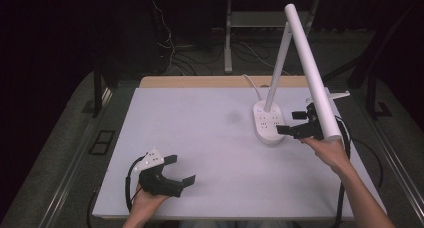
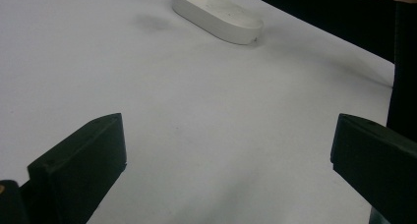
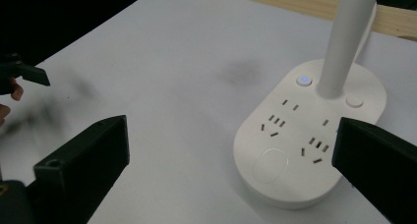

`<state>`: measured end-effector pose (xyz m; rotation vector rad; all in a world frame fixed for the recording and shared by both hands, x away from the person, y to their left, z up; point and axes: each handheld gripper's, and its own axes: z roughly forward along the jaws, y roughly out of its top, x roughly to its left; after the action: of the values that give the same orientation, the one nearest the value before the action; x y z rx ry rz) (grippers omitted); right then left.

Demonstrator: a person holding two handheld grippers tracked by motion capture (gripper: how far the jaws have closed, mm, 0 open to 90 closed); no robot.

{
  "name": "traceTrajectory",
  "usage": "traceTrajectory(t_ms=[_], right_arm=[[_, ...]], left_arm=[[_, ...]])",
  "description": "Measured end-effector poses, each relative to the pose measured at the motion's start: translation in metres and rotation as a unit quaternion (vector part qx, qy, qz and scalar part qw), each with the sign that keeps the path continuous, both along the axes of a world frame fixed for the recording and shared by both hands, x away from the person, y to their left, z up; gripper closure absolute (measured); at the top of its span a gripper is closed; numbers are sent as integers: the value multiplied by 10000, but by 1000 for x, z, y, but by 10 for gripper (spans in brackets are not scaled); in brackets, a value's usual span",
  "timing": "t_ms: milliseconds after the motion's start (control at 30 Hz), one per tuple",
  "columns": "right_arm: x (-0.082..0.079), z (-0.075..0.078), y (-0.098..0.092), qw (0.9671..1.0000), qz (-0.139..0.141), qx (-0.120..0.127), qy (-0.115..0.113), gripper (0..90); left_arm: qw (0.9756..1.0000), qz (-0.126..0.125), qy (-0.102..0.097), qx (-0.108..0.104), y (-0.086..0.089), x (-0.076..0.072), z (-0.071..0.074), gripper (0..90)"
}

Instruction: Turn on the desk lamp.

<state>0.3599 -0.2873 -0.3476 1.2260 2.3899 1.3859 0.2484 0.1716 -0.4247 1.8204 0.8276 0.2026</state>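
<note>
A white desk lamp stands at the right of the table; its oval base (image 1: pixel 267 123) carries sockets and buttons, one button (image 3: pixel 305 80) glowing blue. Its stem (image 1: pixel 279 53) rises to a long tube head (image 1: pixel 312 73) that slants down toward the person's right hand. My right gripper (image 1: pixel 293 123) is open, just right of the base, under the low end of the tube. In the right gripper view the base (image 3: pixel 295 150) lies between and ahead of the jaws, untouched. My left gripper (image 1: pixel 180 170) is open and empty above the table's front left; its view shows the base (image 2: pixel 219 15) far off.
The white table top (image 1: pixel 200 128) has a wooden strip (image 1: pixel 200 81) along its back edge and a dark smudge (image 1: pixel 234 117) left of the lamp. A white cord (image 1: pixel 252 84) runs back from the base. Cables and a desk frame (image 1: pixel 228 33) sit on the floor behind.
</note>
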Motion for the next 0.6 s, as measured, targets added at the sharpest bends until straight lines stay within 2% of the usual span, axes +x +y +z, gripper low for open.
traceTrajectory(t_ms=[533, 567, 600], right_arm=[[36, -4, -1, 9995, -230, -120, 161, 18], [39, -5, -4, 9997, -181, -88, 131, 137], [41, -5, -6, 9997, -206, -72, 112, 144]], left_arm=[[10000, 16, 12, -7, 1, -1, 0, 0], [10000, 18, 11, -5, 1, 0, 0, 0], [10000, 22, 10, -2, 1, 0, 1, 0]])
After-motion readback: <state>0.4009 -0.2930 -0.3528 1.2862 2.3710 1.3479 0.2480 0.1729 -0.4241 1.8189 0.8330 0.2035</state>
